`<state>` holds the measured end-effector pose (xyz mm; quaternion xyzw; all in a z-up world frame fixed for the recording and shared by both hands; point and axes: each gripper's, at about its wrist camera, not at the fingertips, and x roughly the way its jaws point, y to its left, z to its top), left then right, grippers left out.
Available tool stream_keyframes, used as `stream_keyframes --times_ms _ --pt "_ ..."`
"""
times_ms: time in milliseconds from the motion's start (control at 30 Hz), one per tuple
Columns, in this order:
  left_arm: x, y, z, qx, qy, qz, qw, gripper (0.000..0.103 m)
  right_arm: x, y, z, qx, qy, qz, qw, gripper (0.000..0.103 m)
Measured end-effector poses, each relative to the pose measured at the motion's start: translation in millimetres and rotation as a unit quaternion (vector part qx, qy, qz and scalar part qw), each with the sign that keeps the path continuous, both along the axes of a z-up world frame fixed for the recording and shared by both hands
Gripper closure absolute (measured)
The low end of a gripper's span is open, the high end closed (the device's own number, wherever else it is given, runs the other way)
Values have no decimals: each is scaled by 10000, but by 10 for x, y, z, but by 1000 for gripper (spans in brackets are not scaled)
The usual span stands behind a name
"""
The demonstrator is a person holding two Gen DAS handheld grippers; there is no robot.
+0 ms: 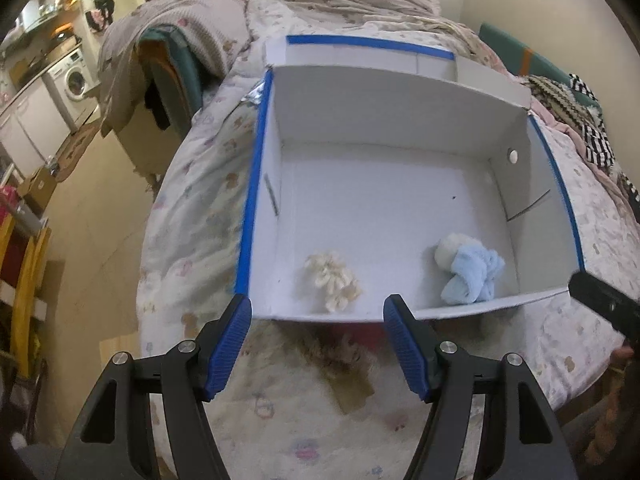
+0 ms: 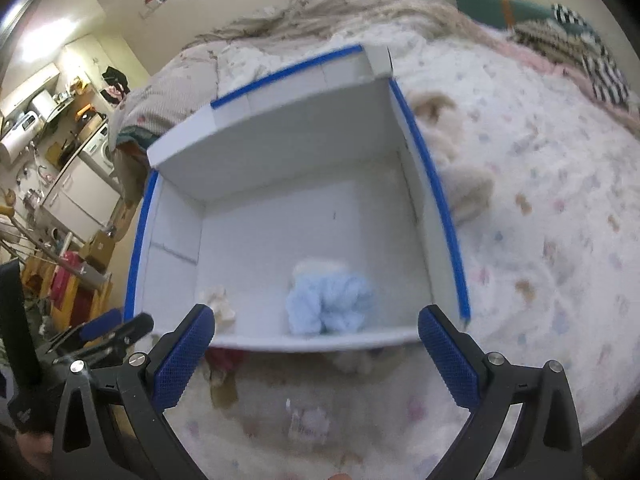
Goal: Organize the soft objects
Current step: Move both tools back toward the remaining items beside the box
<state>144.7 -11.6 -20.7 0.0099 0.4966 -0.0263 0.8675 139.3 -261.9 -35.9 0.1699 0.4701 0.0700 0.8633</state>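
1. At far left of my left wrist view, a washing machine [image 1: 76, 78] stands in a kitchen nook beyond the bed [image 1: 192, 216], which is covered by a pastel-print quilt.
2. My left gripper [image 1: 317, 312] hovers just short of the near wall of a white cardboard box [image 1: 376, 120] with blue-taped edges; its blue-padded fingers [image 1: 228, 344] are spread wide, holding nothing.
3. Inside the box, near the front wall, a cream fluffy soft item [image 1: 332, 276] lies left of centre.
4. Further right on the box floor, well apart from the cream piece, sits a light blue plush bundle [image 1: 474, 276] with a pale ball-like part touching its upper left.
5. At the right edge, the black tip of my right gripper [image 1: 604, 310] pokes in beside the box's right corner.
6. From the right wrist view, blurred, the right gripper [image 2: 316, 322] is also spread apart and empty, framing the blue bundle [image 2: 328, 304] above the near wall.
7. Outside the box's right wall, a beige plush toy [image 2: 460, 176] lies on the quilt.
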Motion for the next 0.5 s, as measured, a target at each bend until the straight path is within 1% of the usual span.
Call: stream_keyframes --times_ms 67,100,267,333,400,500 --pt "-61 45 -33 46 8 53 10000 37 -60 -3 -58 -27 155 9 9999 0" --pt "-88 75 -60 112 41 93 9999 37 -87 6 -78 -116 203 16 9997 0" --pt "-152 259 -157 190 137 354 9991 37 -217 38 -191 -518 387 95 9979 0" --pt "-153 354 -202 222 210 496 9983 37 -238 31 -252 -523 509 134 9972 0" --pt "-147 458 -258 177 319 626 9974 37 -251 31 -303 -464 628 179 9968 0" --pt "-138 573 -335 101 498 778 9957 37 -269 41 -321 -585 704 83 9958 0"
